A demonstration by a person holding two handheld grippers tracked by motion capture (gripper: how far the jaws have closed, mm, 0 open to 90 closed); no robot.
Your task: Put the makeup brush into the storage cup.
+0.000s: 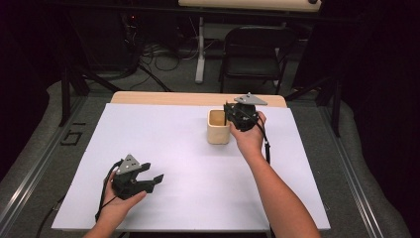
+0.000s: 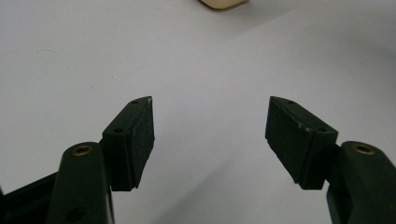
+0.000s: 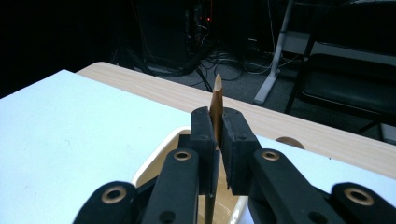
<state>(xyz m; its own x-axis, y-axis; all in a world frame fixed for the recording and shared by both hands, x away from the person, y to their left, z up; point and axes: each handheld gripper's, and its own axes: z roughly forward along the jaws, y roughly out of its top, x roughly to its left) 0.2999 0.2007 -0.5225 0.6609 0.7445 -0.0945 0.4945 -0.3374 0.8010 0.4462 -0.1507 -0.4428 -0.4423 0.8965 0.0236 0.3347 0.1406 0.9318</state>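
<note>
Pencil [image 3: 217, 100] clamped in right gripper [image 3: 217, 140], above cream cup [image 1: 218, 127]

The high view looks forward and down over the whole table [image 1: 198, 163]. The left gripper view looks low along its jaws across the sheet. The right gripper view sits close above the cup [image 3: 154, 161], facing the far edge. All three views show the cup.
</note>
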